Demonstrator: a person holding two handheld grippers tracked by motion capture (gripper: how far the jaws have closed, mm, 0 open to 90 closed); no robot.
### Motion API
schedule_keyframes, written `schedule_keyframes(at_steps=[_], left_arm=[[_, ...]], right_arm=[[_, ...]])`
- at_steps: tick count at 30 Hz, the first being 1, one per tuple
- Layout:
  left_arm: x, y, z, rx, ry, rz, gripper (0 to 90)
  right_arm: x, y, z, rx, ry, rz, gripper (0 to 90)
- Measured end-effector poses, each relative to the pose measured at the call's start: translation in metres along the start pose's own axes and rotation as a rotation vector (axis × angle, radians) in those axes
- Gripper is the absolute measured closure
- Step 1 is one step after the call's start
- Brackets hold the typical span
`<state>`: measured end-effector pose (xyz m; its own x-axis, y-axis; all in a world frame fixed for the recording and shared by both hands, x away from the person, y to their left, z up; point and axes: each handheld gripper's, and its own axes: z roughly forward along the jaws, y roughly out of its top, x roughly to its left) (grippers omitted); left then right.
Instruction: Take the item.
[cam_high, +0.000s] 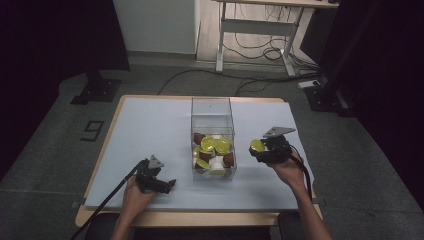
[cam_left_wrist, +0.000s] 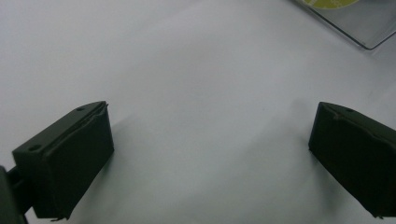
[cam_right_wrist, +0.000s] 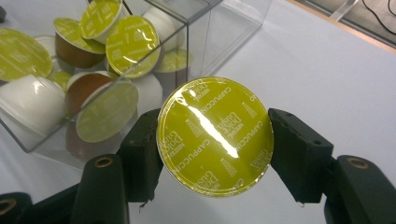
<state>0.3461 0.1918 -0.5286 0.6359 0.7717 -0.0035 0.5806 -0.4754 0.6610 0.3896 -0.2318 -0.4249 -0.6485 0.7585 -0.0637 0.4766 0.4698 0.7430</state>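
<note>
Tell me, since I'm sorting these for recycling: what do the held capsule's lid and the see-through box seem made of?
The capsule lid looks like glossy yellow-green foil or film: it glints and carries print, held between the right tongs. The box looks like clear rigid plastic, probably acrylic: capsules show through its walls, whose edges are sharp. It could be glass.

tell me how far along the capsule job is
Already done, by the look of it: a pile of capsules lies in the clear box. In hand: the right hand-held gripper clamps one yellow-lidded capsule beside the box. The left hand-held gripper is open over bare table. Which way capsules travel, I can't tell.
</note>
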Motion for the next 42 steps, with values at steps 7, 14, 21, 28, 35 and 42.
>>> schedule_keyframes(at_steps=[7, 14, 21, 28, 35, 42], left_arm=[[0.000, 0.000, 0.000, 0.003, -0.001, 0.004, 0.0], [0.000, 0.000, 0.000, 0.001, -0.001, 0.002, 0.0], [0.000, 0.000, 0.000, 0.001, -0.001, 0.003, 0.0], [0.000, 0.000, 0.000, 0.000, 0.000, 0.002, 0.0], [0.000, 0.000, 0.000, 0.000, 0.000, 0.002, 0.0], [0.000, 0.000, 0.000, 0.000, 0.000, 0.002, 0.0]], right_arm=[[-0.002, -0.009, 0.004, 0.012, -0.012, 0.000, 38.5], [-0.003, -0.021, 0.010, 0.022, -0.015, 0.007, 38.5], [-0.001, -0.033, 0.019, 0.034, -0.026, 0.005, 38.5], [-0.001, -0.043, 0.027, 0.051, -0.035, 0.003, 38.4], [0.000, -0.052, 0.036, 0.069, -0.039, 0.008, 38.5], [0.001, -0.061, 0.043, 0.088, -0.042, 0.008, 38.4]])
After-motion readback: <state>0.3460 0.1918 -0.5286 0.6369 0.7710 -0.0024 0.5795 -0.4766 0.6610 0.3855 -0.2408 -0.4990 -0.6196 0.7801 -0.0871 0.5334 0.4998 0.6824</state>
